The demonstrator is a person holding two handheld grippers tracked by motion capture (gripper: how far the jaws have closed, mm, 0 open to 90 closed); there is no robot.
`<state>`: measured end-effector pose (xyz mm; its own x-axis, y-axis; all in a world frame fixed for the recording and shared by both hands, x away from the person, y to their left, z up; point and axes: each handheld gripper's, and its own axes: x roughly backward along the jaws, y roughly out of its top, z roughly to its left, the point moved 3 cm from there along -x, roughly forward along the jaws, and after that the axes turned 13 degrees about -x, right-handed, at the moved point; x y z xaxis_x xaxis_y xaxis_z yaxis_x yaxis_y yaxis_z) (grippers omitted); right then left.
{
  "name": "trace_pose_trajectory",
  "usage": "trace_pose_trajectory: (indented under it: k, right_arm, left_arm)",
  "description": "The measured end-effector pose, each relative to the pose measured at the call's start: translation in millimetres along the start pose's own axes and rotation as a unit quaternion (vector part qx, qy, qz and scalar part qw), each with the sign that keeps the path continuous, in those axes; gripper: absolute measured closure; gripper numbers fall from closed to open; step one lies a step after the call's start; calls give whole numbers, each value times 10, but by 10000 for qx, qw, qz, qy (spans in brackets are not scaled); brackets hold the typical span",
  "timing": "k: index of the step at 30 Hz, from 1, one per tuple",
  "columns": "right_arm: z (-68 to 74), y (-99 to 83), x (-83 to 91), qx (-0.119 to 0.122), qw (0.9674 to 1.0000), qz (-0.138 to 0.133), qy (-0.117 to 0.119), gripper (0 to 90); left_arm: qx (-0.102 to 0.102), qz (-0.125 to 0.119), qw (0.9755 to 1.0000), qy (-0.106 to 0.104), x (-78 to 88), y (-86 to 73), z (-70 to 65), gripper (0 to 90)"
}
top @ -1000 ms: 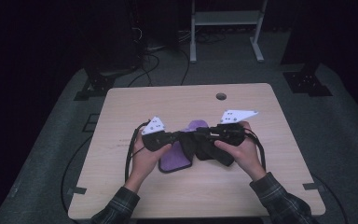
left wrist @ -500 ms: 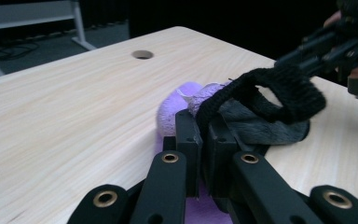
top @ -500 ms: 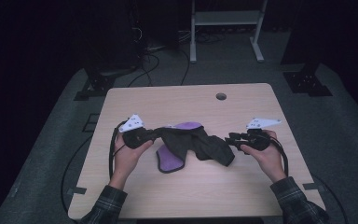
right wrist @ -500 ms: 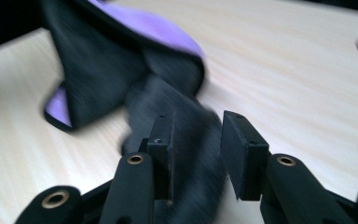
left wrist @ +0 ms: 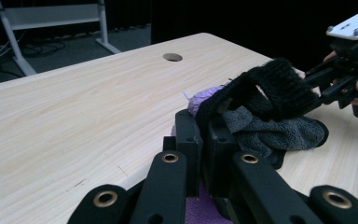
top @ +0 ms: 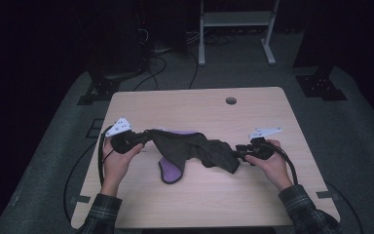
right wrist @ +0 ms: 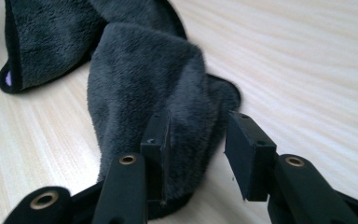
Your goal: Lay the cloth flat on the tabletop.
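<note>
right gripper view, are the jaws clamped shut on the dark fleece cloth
No, the right gripper stands open, with a gap beside the dark fleece cloth.

sock point(top: 195, 148): mid-table point(top: 272, 195) | left gripper point(top: 139, 140) at its left end | right gripper point(top: 237, 154) at its right

Both forearms, in plaid sleeves, come in from the table's near edge and spread apart. The left hand point(top: 116, 161) holds the left gripper point(top: 139, 140) pointing inward toward the right, its jaws clamped together on dark cloth point(top: 195, 148). The right hand point(top: 272, 163) holds the right gripper point(top: 237, 154) pointing inward toward the left; its jaws have just been opening and stand apart, with the cloth's end between them.
</note>
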<state>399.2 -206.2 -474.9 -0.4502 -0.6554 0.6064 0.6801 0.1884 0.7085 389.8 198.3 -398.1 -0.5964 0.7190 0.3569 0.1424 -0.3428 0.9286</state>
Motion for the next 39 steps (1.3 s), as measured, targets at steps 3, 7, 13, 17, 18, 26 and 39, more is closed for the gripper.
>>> trace_pose_trajectory:
  k: [3,7,13,17,18,26,39]
  right_arm:
    - [13,-33,-110,-9,9998,198,44,758]
    - [35,11,-54,55,9999,102,-27,862]
    - [103,121,314,134,9986,-498,-83,868]
    - [399,119,528,614,9954,-729,128,869]
    - [484,73,511,752,9949,-650,198,869]
    - [866,-387,138,1430,9864,537,602,849]
    - [460,-217,424,824,9958,-132,379,671]
  left_arm:
    - [-2,7,10000,-32,-19,3,-15,864]
    - [-11,48,10000,-24,-21,-4,-12,864]
    - [-16,83,10000,-27,-29,-14,-8,864]
    - [-27,103,9999,-38,-43,-15,-19,864]
    - [-25,105,9999,-35,-44,-16,-18,864]
    - [-14,120,9999,-44,-33,-14,-23,864]
    - [26,140,9999,-54,-43,-47,-4,863]
